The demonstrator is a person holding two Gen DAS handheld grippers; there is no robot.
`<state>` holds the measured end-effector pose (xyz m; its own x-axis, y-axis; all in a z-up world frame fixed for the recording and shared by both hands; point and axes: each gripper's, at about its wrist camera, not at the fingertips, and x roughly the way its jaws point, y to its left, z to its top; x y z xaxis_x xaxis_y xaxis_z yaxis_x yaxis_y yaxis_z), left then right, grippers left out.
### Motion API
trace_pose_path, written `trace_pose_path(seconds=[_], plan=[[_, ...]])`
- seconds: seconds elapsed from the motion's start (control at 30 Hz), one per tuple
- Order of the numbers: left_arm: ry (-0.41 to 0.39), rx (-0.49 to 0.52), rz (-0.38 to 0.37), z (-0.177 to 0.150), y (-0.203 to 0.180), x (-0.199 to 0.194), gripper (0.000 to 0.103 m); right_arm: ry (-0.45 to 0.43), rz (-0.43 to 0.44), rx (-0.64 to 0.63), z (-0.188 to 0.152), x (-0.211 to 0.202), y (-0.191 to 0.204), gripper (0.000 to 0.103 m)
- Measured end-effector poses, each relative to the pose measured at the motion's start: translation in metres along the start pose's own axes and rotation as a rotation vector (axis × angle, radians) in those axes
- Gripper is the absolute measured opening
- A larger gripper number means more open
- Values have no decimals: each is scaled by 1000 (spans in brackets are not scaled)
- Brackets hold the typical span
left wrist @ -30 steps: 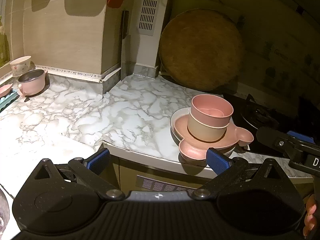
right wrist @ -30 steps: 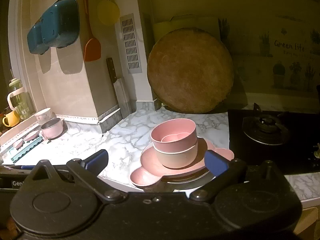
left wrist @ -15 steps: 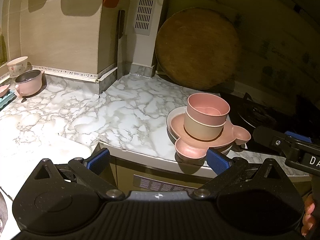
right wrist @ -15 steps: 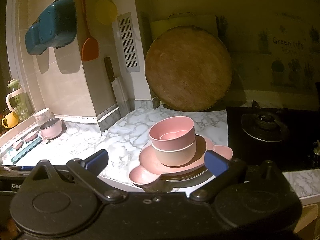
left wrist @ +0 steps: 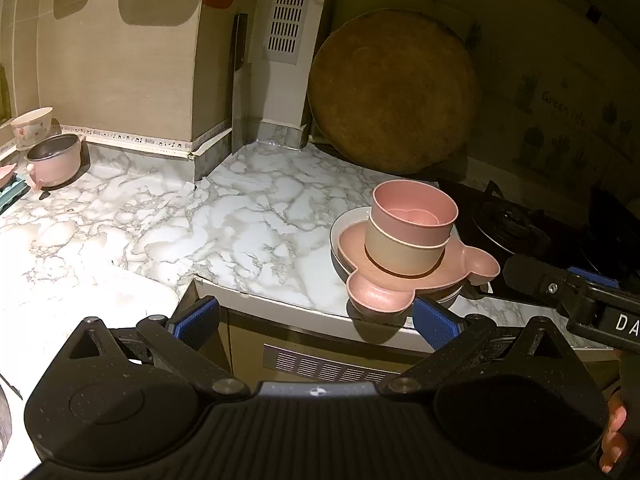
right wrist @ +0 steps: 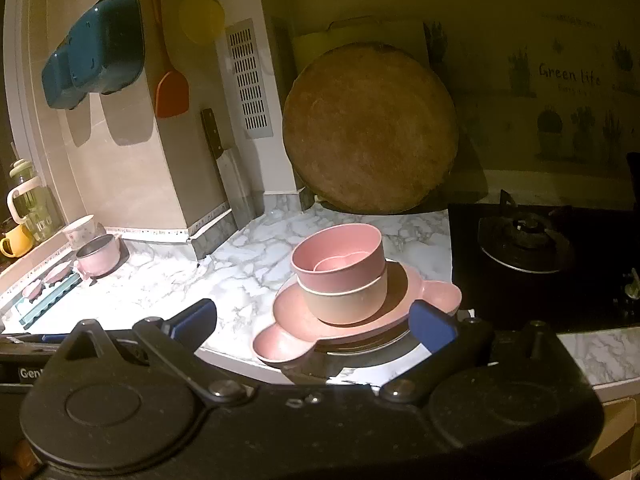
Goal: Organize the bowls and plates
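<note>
A pink bowl (left wrist: 414, 214) (right wrist: 338, 258) sits nested in a beige bowl (left wrist: 404, 250) (right wrist: 346, 300). Both stand on a pink ear-shaped plate (left wrist: 378, 294) (right wrist: 280, 342), which lies on a white plate (left wrist: 346, 222) near the counter's front edge. My left gripper (left wrist: 316, 322) is open and empty, in front of the counter edge, left of the stack. My right gripper (right wrist: 314, 322) is open and empty, just in front of the stack; it also shows in the left wrist view (left wrist: 560, 290).
A round wooden board (right wrist: 370, 128) leans on the back wall. A gas stove (right wrist: 528, 244) lies right of the stack. A pink pot (left wrist: 54, 160) and a floral cup (left wrist: 32, 126) stand far left. A cleaver (right wrist: 220, 160) leans in the corner.
Both grippers have pulled back and down slightly; the stack sits a bit higher and farther in both views. The dishes have not moved.
</note>
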<state>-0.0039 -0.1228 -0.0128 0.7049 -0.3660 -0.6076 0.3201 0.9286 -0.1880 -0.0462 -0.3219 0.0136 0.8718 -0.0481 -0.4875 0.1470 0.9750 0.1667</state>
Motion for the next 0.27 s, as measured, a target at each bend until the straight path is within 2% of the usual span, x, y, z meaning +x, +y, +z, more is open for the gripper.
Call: trace_pose_path(seconds=[0.27], plan=[[10, -6, 0, 0, 3, 2, 103, 10, -2, 4, -2, 1, 2, 103]])
